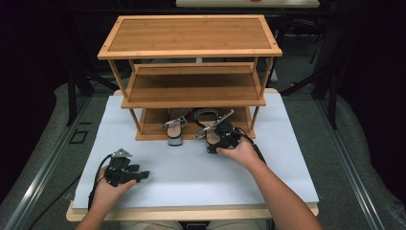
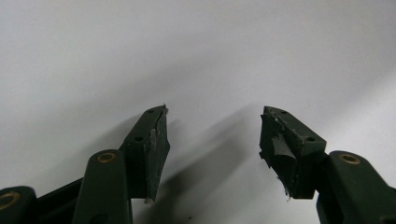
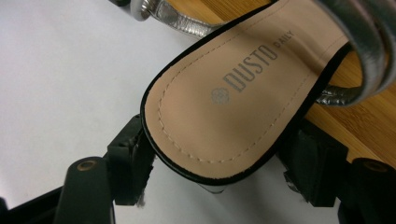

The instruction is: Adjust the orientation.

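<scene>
A three-tier bamboo shoe rack (image 1: pixel 190 51) stands at the back of the white table top (image 1: pixel 191 167). Two silver-strapped sandals lie on its lowest shelf with their heels hanging over the front edge. One is the left sandal (image 1: pixel 175 130). The other is the right sandal (image 1: pixel 208 125), whose tan insole (image 3: pixel 233 93) reads "DUSTO DAILY". My right gripper (image 1: pixel 215 136) (image 3: pixel 217 156) is at this sandal's heel, its jaws spread wide on either side under the sole. My left gripper (image 1: pixel 142 175) (image 2: pixel 214 128) rests low over the table at the front left, open and empty.
The rack's middle shelf (image 1: pixel 191 88) and top shelf are bare. Dark chair and table legs stand behind the rack. The table's wooden front edge (image 1: pixel 191 212) runs just ahead of the person's forearms.
</scene>
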